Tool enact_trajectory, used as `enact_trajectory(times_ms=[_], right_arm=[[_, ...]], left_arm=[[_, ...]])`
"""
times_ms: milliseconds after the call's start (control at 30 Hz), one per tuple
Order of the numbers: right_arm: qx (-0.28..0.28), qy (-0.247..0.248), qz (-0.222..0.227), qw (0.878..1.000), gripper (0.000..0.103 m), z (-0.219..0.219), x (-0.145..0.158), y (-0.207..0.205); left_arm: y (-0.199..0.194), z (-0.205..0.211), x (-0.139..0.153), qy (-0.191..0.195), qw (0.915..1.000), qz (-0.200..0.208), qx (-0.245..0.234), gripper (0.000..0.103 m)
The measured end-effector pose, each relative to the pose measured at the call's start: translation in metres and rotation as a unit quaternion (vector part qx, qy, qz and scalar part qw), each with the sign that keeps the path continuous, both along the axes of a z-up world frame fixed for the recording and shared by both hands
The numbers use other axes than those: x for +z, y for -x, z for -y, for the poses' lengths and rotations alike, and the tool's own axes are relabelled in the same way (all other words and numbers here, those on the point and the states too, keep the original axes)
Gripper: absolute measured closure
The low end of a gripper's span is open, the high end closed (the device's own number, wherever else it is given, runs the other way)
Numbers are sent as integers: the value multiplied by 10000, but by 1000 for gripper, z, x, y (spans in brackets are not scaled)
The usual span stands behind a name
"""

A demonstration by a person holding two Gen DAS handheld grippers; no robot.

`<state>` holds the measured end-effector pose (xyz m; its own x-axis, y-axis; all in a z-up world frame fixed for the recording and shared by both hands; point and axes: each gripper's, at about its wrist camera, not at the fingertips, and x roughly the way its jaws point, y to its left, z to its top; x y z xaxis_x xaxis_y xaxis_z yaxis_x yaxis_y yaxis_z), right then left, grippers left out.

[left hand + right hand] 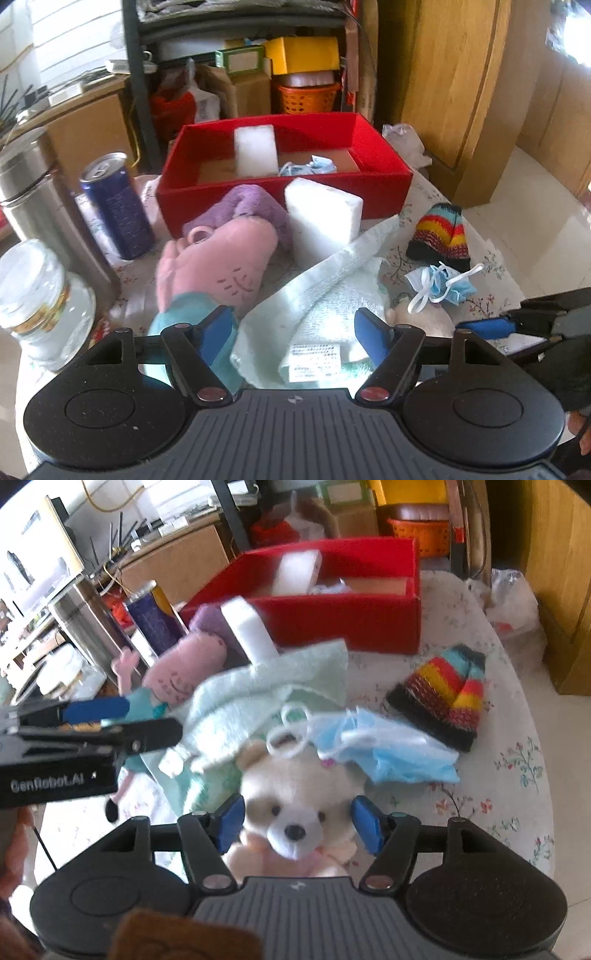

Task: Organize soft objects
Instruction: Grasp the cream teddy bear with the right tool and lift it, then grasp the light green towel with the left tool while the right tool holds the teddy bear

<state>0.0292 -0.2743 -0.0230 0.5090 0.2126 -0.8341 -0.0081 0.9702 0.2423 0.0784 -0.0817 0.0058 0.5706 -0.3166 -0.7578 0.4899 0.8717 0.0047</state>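
My left gripper [295, 334] is open around a pale green towel [314, 314] with a white label. My right gripper [297, 821] is open, its blue pads either side of the head of a cream teddy bear [295, 794]. A red box [284, 173] at the back holds a white foam block [256, 149] and a blue face mask [308, 168]. In front of it lie a purple cloth [255, 206], a pink plush pig [218, 262] and a second white foam block [319, 221]. A striped knit hat [441, 236] and another blue mask [443, 284] lie to the right.
A blue can [116, 206], a steel flask [33, 206] and a glass jar [40, 302] stand at the left. The table has a floral cloth [509, 775]. Shelves with boxes and an orange basket [308, 98] stand behind. The table edge drops to a tiled floor on the right.
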Motion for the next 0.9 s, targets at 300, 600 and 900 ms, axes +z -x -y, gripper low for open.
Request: enact_trajectory(times_ms=[300, 600, 900], right_arm=[[25, -306, -144, 9994, 50, 0, -15, -3], [255, -722, -55, 9970, 65, 6, 1, 14], [448, -1215, -159, 9915, 65, 3, 8, 47]], left_arm=[[-11, 23, -8, 61, 9997, -175, -184, 29], [-17, 33, -9, 131, 9992, -254, -294, 28], [-22, 51, -23, -135, 9987, -353, -343, 29]])
